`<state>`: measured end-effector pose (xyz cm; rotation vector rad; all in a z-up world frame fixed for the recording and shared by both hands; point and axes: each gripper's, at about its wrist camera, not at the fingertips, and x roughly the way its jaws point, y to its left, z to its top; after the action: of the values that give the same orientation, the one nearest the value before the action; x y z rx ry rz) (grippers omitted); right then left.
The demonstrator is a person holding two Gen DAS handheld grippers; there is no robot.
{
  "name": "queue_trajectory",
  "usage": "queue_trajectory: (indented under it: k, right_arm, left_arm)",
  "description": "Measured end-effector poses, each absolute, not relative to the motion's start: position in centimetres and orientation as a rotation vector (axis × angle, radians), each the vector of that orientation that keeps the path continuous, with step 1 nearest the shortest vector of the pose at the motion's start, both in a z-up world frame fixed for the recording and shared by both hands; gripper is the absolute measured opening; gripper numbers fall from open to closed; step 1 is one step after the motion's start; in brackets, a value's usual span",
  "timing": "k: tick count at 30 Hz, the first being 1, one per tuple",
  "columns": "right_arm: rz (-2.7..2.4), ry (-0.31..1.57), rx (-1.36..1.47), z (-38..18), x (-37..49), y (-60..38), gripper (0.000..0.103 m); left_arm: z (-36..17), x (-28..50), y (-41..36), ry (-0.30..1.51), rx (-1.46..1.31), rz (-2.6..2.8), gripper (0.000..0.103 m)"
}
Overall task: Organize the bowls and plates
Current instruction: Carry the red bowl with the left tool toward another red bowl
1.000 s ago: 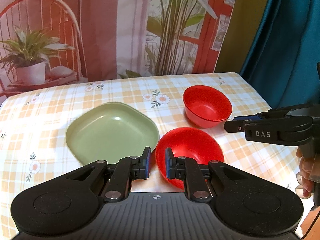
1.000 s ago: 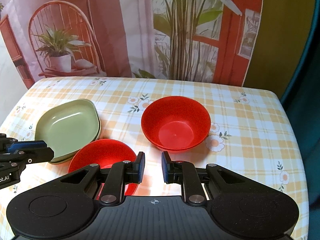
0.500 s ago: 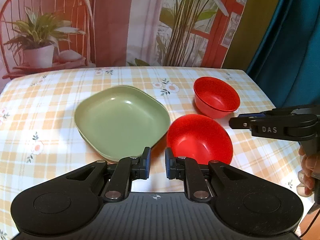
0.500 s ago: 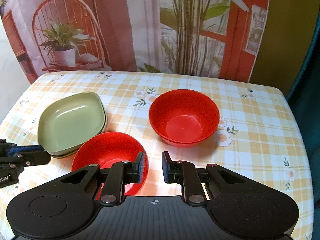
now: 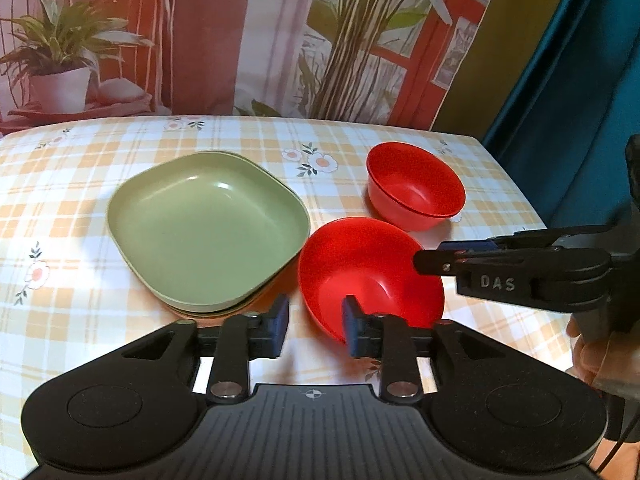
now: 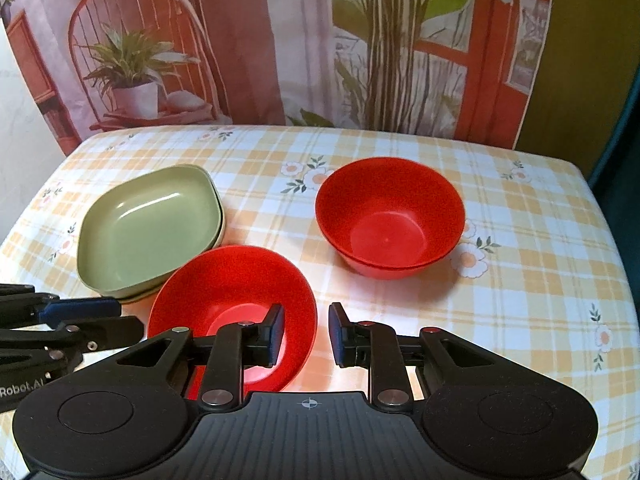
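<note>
A stack of green square plates [image 5: 208, 226] [image 6: 150, 228] sits on the left of the table. A red bowl [image 5: 370, 276] [image 6: 234, 304] lies just right of it, near the front. A second red bowl [image 5: 414, 184] [image 6: 390, 216], stacked on another, stands farther back right. My left gripper [image 5: 314, 330] is open and empty, hovering above the front gap between plates and near bowl. My right gripper [image 6: 306, 334] is open and empty, at the near bowl's right rim; it also shows in the left wrist view [image 5: 452, 258].
The table has a yellow checked floral cloth [image 6: 520, 280]. A printed backdrop with plants [image 6: 380, 40] hangs behind. A teal curtain [image 5: 580, 60] hangs to the right. The table's right edge [image 6: 612, 240] is close to the far bowl.
Both grippers have opened slightly wider. Both have pulled back and up a little from the table. The dishes have not moved.
</note>
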<state>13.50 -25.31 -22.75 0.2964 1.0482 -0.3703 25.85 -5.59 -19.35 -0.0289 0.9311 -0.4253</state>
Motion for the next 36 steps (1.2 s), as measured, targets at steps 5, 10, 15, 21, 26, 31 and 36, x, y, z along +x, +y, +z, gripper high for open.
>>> queue_trajectory:
  k: [5, 10, 15, 21, 26, 31, 36]
  right_arm:
    - [-0.361, 1.060, 0.306, -23.6, 13.6, -25.1, 0.022]
    - [-0.356, 1.073, 0.311, -24.3, 13.6, -25.1, 0.022]
    - [-0.359, 1.080, 0.319, -24.7, 13.4, -25.3, 0.022]
    - [-0.351, 1.090, 0.326, -25.0, 13.2, -25.4, 0.014]
    - [-0.349, 1.090, 0.328, -25.1, 13.1, -25.3, 0.012]
    - [-0.353, 1.086, 0.334, -24.9, 12.9, -25.1, 0.010]
    - [-0.359, 1.071, 0.344, -24.4, 12.8, -25.4, 0.010]
  left_arm:
    - [-20.1, 26.2, -6.2, 0.950, -0.025, -0.429, 0.032]
    - [-20.7, 26.3, -6.7, 0.967, -0.022, -0.442, 0.032]
    - [-21.3, 26.5, -7.0, 0.985, -0.026, -0.446, 0.031]
    - [-21.7, 26.5, -6.9, 0.988, -0.032, -0.451, 0.023]
    - [-21.7, 26.7, -6.7, 0.987, -0.039, -0.452, 0.020]
    - [-21.5, 26.6, -6.7, 0.983, -0.043, -0.450, 0.019]
    - [-20.8, 26.3, -6.7, 0.966, -0.045, -0.459, 0.018]
